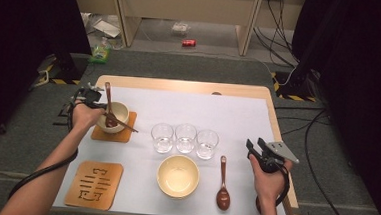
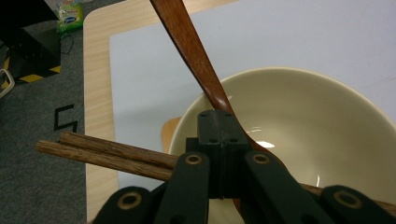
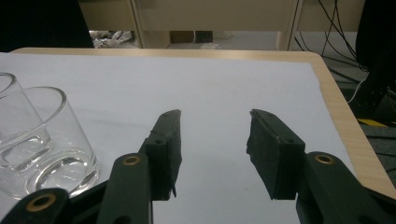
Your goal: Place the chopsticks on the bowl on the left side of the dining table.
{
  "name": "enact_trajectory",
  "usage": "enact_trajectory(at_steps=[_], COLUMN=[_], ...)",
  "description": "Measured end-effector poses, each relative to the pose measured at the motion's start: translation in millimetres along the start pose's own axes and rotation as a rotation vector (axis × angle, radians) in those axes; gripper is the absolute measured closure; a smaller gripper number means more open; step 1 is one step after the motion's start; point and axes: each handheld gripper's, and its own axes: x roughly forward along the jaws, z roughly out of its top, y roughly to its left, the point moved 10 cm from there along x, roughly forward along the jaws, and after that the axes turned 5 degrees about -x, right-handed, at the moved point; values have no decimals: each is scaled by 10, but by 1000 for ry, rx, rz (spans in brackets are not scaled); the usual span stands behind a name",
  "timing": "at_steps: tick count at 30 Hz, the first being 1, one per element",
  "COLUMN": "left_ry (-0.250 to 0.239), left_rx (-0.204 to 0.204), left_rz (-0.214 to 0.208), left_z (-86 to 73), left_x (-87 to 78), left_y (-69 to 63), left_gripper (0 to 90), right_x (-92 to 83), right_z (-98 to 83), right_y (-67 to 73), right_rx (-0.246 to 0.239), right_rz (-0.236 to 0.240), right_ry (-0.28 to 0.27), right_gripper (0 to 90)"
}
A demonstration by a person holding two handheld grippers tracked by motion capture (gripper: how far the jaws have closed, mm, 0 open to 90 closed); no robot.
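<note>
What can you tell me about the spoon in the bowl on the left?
The wooden spoon is dark reddish brown, smooth and glossy, with a long flat handle that widens toward its scoop. It stands tilted in the cream bowl, scoop down inside, handle rising away past the rim. The left gripper is shut on its handle low down, just above the bowl. A pair of brown chopsticks lies across the bowl's rim close beside it; whether they touch the spoon is unclear.
</note>
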Motion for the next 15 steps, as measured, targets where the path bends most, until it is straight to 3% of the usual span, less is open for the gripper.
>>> enact_trajectory(at_steps=[8, 11, 15], left_ry=[-43, -69, -66], left_rx=[2, 22, 62], left_rz=[-17, -77, -173], left_z=[17, -16, -191], left_x=[-146, -309, -498], left_y=[-29, -172, -419], left_gripper=[896, 896, 897], right_x=[-14, -18, -21], right_z=[8, 13, 11], right_y=[-11, -19, -19], right_rx=[1, 0, 4], right_rz=[-3, -5, -5], right_ry=[0, -2, -2], right_gripper=[542, 542, 542])
